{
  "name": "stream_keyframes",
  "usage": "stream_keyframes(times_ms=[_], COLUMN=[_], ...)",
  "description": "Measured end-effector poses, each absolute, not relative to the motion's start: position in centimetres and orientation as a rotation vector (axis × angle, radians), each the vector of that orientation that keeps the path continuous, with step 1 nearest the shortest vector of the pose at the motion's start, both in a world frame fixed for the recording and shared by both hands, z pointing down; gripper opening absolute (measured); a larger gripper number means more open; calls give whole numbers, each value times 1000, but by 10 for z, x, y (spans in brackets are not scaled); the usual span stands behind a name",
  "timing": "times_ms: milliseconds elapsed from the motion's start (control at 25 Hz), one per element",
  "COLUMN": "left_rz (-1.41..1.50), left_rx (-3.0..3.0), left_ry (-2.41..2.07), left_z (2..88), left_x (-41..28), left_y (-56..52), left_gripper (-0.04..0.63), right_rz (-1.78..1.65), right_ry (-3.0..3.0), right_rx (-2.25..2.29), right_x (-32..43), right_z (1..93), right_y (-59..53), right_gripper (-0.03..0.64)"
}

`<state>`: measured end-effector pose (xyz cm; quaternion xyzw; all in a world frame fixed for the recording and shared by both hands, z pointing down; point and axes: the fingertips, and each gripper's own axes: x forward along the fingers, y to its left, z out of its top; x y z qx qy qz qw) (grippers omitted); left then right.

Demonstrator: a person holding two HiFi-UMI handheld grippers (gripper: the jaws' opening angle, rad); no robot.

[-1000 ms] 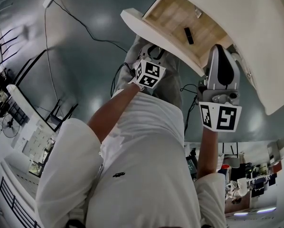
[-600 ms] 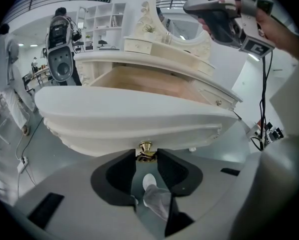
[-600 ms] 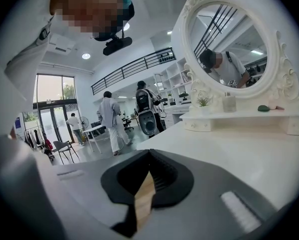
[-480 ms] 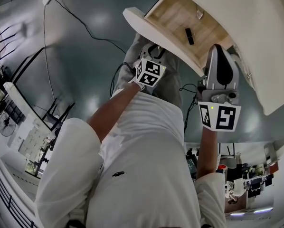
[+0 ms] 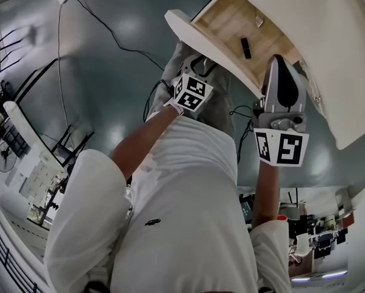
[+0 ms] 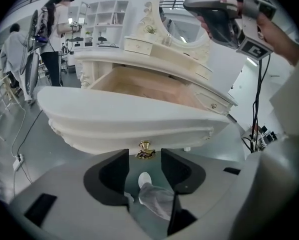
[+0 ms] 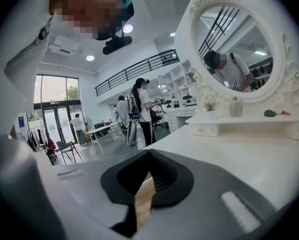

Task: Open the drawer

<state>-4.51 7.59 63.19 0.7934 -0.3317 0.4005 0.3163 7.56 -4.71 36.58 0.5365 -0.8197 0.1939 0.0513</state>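
Head view shows us standing over a white dressing table [image 5: 335, 60] with its drawer [image 5: 185, 32] already pulled well out, the pale wooden bottom bare to the camera. A small dark object [image 5: 245, 47] lies on that wood, near the table's edge.

Our left gripper [image 6: 144, 160] points steeply down at the curved white front of the drawer [image 6: 129, 114]. Its jaws stand wide apart and have just been opening. The gold knob [image 6: 145, 149] sits just ahead of them, level with the tips and centred in the gap, and neither pad touches it. Through the same gap we see the grey floor [image 6: 64, 154] and the toe of a white shoe [image 6: 145, 179].

Our right gripper [image 7: 148, 156] is held nearly level above the tabletop [image 7: 249, 154], its jaws closed tip to tip and holding nothing. From above, the same tool [image 5: 281, 66] hangs over the rim where drawer and table meet. Beyond it stand the oval mirror [image 7: 239, 49] and, far across the hall, several people [image 7: 139, 109].
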Motion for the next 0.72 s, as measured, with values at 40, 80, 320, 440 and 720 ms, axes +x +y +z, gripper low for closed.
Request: stream_keyframes(times_ms=[40, 80, 320, 440, 720], left_rz=[1055, 1054, 1025, 1010, 916], left_rx=[2096, 2102, 2126, 2140, 2138], left_ry=[-869, -868, -900, -916, -999], left_z=[629, 625, 599, 587, 552], left_x=[-45, -46, -49, -50, -55], left_y=[76, 76, 75, 74, 57], left_gripper=[187, 187, 187, 178, 100], right_rz=[584, 578, 559, 550, 523], right_ry=[-2496, -2499, -2504, -2509, -2531], right_rx=[1634, 1635, 1643, 1645, 1632], right_x=[76, 76, 77, 76, 75], right_z=[364, 362, 351, 345, 332], right_y=[-48, -48, -45, -44, -48], right_gripper=[11, 11, 11, 11, 11])
